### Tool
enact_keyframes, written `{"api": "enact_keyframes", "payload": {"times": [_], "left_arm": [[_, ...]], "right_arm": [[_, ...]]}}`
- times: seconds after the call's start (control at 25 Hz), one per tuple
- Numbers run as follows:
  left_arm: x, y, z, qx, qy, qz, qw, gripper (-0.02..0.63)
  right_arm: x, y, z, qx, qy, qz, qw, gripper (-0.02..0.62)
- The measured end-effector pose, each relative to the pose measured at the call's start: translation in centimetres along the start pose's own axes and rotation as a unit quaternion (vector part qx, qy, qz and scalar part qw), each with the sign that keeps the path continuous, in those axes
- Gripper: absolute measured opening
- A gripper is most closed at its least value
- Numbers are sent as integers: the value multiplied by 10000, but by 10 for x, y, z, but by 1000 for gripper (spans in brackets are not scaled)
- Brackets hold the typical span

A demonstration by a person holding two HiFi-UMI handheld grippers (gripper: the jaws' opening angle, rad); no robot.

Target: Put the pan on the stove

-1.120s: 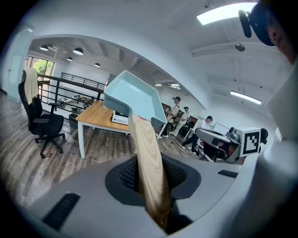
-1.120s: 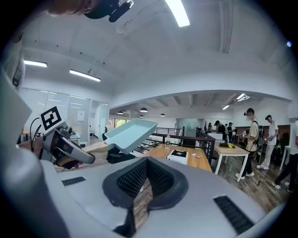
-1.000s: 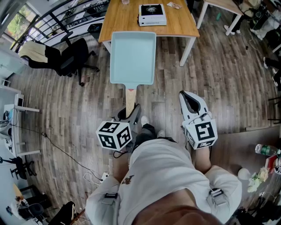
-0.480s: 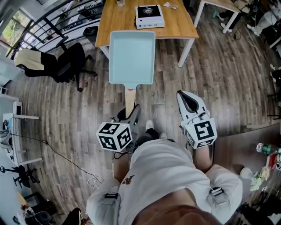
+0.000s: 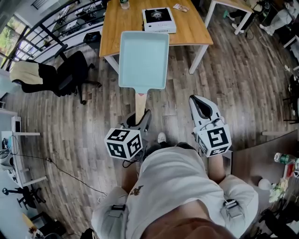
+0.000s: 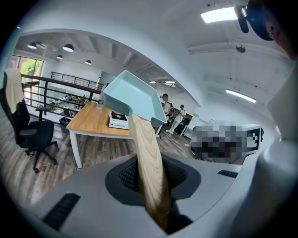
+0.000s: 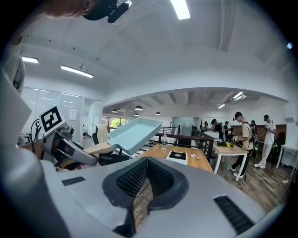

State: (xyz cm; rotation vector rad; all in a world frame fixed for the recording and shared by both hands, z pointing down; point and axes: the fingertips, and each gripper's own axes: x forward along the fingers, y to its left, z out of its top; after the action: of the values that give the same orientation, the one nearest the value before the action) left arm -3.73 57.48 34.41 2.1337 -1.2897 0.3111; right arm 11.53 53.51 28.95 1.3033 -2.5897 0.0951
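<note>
A light blue rectangular pan (image 5: pixel 143 58) with a wooden handle (image 5: pixel 139 106) hangs in the air in front of me. My left gripper (image 5: pixel 142 116) is shut on that handle, whose end runs down between the jaws (image 6: pixel 149 162). The white portable stove (image 5: pixel 159 19) lies on the wooden table (image 5: pixel 187 32) beyond the pan's far edge. In the head view the pan overlaps the table's near edge. My right gripper (image 5: pixel 196 100) hovers to the right of the pan, shut and holding nothing. From the right gripper view the pan (image 7: pixel 135 132) is seen tilted, left of the stove (image 7: pixel 177 156).
A black office chair (image 5: pixel 70 70) stands left of the table, and a railing runs behind it. A bottle (image 5: pixel 124 3) stands on the table's far left. A second table (image 5: pixel 233 7) is at the upper right. People (image 7: pixel 244 139) stand beyond the tables. I stand on wood flooring.
Both grippers and the pan have moved forward across the floor. The table and stove sit lower and larger in the head view, and the pan now reaches over the table's near edge.
</note>
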Motion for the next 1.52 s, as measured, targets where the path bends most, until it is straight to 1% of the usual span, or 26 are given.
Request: {"api": "enact_keyframes", "payload": {"times": [0.24,0.52,1.0,1.32,1.52], "left_arm": [[16,14,19,9,40,-92,9999,91],[46,21,41,-17,70,-74,9999,91],[101,13,67,-160,61,200,9997,91],[125,-3,76,-270,14,355,9990,91],[135,-4,80,-303,56,453,9985,91]], "right_arm": [[26,-4,5,11,55,-26,10000,21],[52,-31,8,52,66,-3,10000,21],[85,-98,16,10,-38,256,9997,21],[95,-130,16,-19,-44,524,9986,21],[105,-144,14,36,-41,618,9981,21]]}}
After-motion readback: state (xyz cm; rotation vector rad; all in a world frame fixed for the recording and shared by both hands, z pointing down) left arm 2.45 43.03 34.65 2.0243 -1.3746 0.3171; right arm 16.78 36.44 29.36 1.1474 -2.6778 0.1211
